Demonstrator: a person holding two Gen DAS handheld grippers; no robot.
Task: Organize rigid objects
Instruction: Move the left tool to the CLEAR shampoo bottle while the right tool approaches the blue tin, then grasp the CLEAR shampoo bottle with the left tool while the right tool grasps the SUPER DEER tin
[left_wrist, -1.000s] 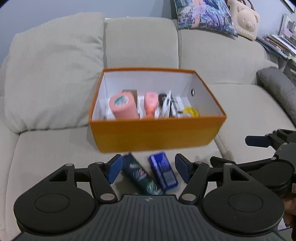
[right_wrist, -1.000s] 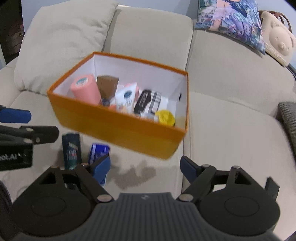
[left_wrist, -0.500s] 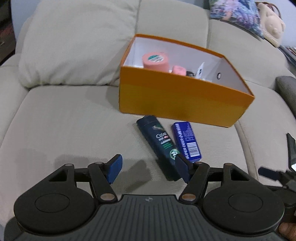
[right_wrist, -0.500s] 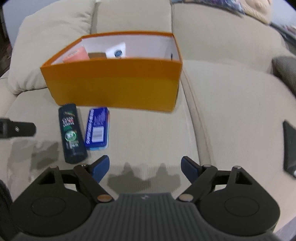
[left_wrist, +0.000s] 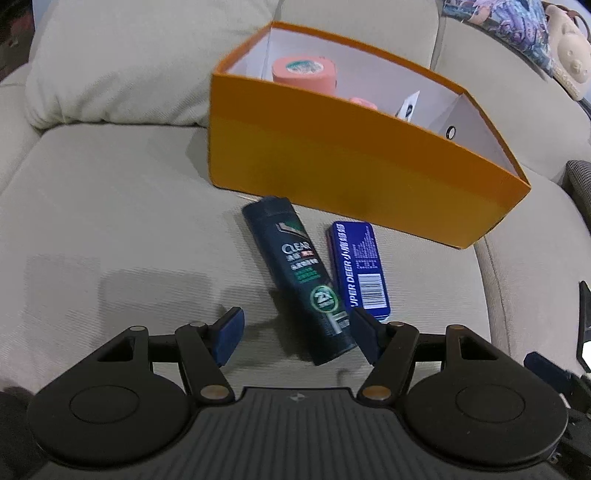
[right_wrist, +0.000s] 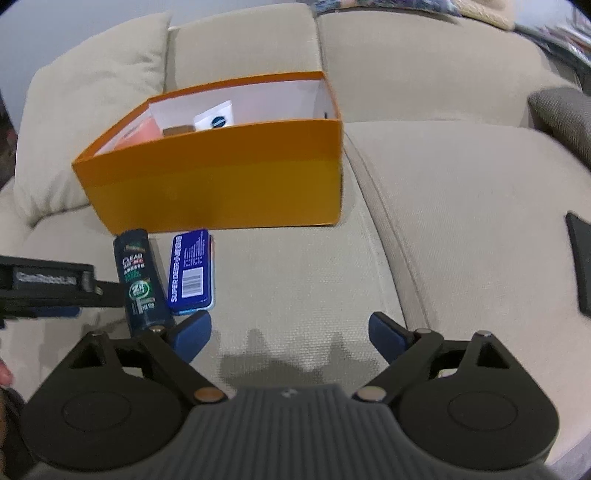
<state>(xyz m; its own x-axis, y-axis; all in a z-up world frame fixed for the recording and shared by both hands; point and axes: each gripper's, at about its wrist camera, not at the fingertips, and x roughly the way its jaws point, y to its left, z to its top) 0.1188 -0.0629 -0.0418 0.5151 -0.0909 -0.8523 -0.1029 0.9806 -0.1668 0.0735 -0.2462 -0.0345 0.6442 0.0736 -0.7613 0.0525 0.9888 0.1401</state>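
An orange box with a white inside stands on the beige sofa and holds a pink roll and several small items. In front of it lie a dark Clear bottle and a blue tin, side by side. My left gripper is open and empty, low over the seat, with the bottle's near end between its fingers. My right gripper is open and empty, to the right of the bottle and tin. The box also shows in the right wrist view.
A large beige cushion leans at the back left of the sofa. A grey pillow lies at the right. A flat black object lies on the right seat. A patterned cushion and a bear-faced bag sit at the back right.
Both grippers have drawn back from the box and dropped lower toward the seat. The left gripper has closed in on the bottle's near end. Both stay open.
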